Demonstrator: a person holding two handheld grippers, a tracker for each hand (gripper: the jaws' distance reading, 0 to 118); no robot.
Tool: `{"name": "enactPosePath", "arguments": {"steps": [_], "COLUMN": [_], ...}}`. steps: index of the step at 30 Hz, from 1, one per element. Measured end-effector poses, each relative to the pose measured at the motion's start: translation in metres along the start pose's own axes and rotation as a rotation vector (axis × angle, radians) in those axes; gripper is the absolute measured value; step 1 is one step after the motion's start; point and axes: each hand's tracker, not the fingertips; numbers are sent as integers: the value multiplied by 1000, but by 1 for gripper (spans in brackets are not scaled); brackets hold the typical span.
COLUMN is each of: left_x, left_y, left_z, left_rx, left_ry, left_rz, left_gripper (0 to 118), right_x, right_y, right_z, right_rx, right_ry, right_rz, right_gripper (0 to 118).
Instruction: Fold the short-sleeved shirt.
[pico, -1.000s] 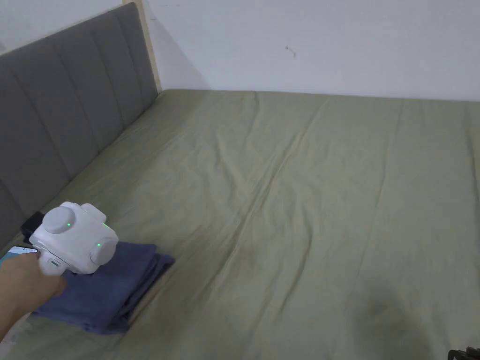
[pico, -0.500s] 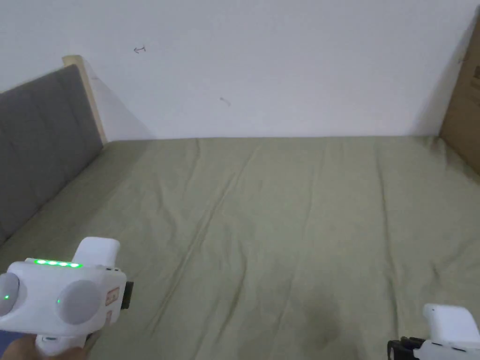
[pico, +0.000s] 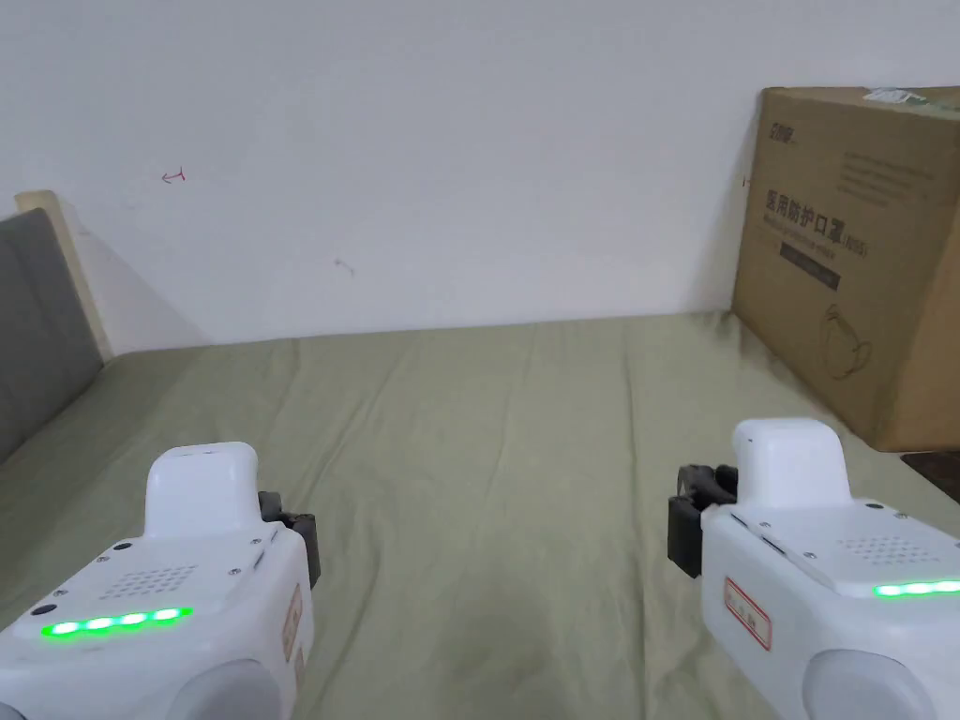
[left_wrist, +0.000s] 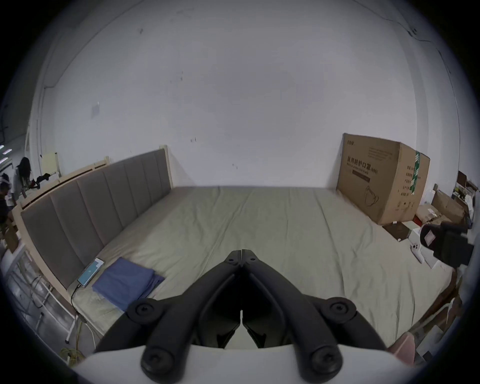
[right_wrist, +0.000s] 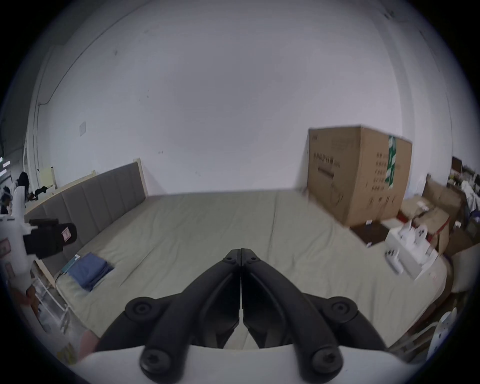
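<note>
Well left of both closed jaws lies the folded shirt (left_wrist: 127, 282).

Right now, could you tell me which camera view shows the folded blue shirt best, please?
The left gripper view: the folded blue shirt lies near and sharp beside the phone. The right gripper view shows it smaller, farther off.

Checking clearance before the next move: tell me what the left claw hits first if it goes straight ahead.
Probably the green bedsheet: the shut left claw points across it toward the white wall, with nothing between. Depth is unclear. The folded blue shirt lies off to its left.
</note>
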Motion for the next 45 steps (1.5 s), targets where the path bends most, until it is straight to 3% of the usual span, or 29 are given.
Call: {"name": "enactPosePath", "arguments": {"steps": [4, 7, 11, 12, 14, 15, 16, 18, 19, 24, 28, 31, 39, 45], "left_x": [15, 26, 25, 26, 25, 24, 22, 19, 18, 23, 25, 17, 14, 14], "left_y": [3, 1, -3, 0, -1, -1, 0, -1, 0, -12, -8, -5, 5, 7], "left_z": [25, 42, 55, 57, 59, 60, 62, 65, 65, 48, 44, 44, 39, 39], "left_rx": [100, 176, 264, 247, 266, 266, 267, 277, 262, 245, 209, 214, 144, 69], "left_ry": [27, 80, 15, 30, 35, 31, 20, -61, -61, -43, 24, -19, -60, -53], "left_rz": [25, -61, -54, -50, -27, -17, -3, 17, 12, -23, 5, 12, -7, 17], "left_gripper": [0, 0, 0, 0, 4, 14, 36, 97, 118, 118, 118, 118, 118, 118], "right_x": [-11, -17, -13, -11, -8, -8, -6, -6, -7, -9, -13, -12, -9, -12], "right_y": [11, 9, 5, 4, 4, 4, 3, 4, 3, 3, 6, 5, -4, -4], "right_z": [19, 30, 31, 32, 33, 33, 33, 32, 30, 36, 32, 27, 20, 16], "right_rx": [75, 99, 121, 122, 128, 129, 131, 128, 124, 172, 175, 165, 148, 124], "right_ry": [-41, -39, -67, -70, -68, -64, -53, -48, -55, -29, -52, -66, -56, -76], "right_rz": [19, 14, 26, 21, 2, -7, -5, 11, 27, -15, 29, 35, 15, 46], "right_gripper": [0, 1, 2, 3, 16, 29, 54, 94, 104, 104, 104, 110, 113, 113]}}
